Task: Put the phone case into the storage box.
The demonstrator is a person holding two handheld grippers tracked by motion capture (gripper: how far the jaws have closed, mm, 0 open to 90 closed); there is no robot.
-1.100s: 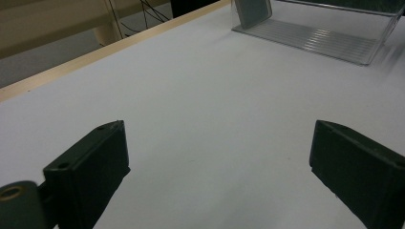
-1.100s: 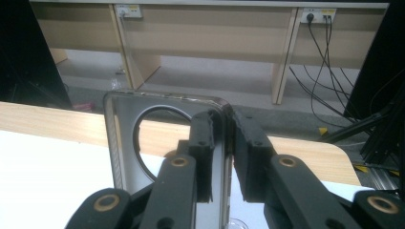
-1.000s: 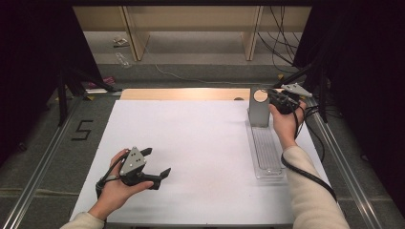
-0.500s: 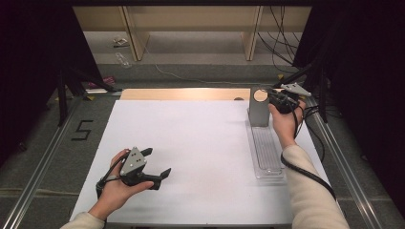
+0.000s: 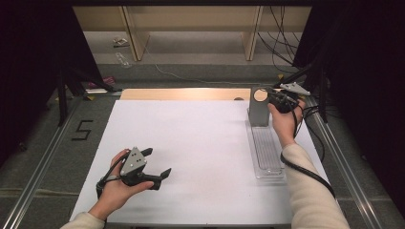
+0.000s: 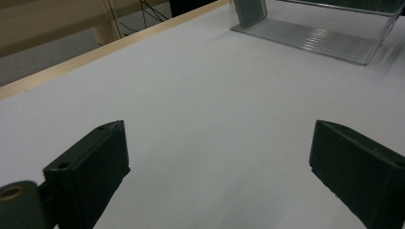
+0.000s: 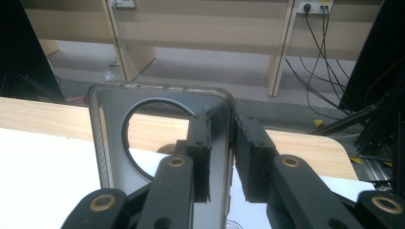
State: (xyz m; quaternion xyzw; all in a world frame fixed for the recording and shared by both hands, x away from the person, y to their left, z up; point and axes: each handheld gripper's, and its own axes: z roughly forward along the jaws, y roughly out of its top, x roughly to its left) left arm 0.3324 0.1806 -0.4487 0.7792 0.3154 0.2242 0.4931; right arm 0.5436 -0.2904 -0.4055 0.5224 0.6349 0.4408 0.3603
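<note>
object: grey metal plate [image 7: 111, 157] with round hole, upright, upper right of high view | handling: stiff, slick, probably light; grip at edge | right gripper [image 7: 220, 143] pinching its side edge | left gripper [image 5: 156, 163] spread, empty

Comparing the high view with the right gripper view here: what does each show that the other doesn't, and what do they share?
High view alone: the left gripper resting open on the white table, the person's forearms, and the clear ribbed tray lying flat behind the plate.

Right gripper view alone: the pads pinching the plate's right edge up close, and wall sockets with plugged cables.

Both: the right gripper shut on the upright grey plate with a round hole, the table's wooden far edge, and the wooden furniture legs beyond.
</note>
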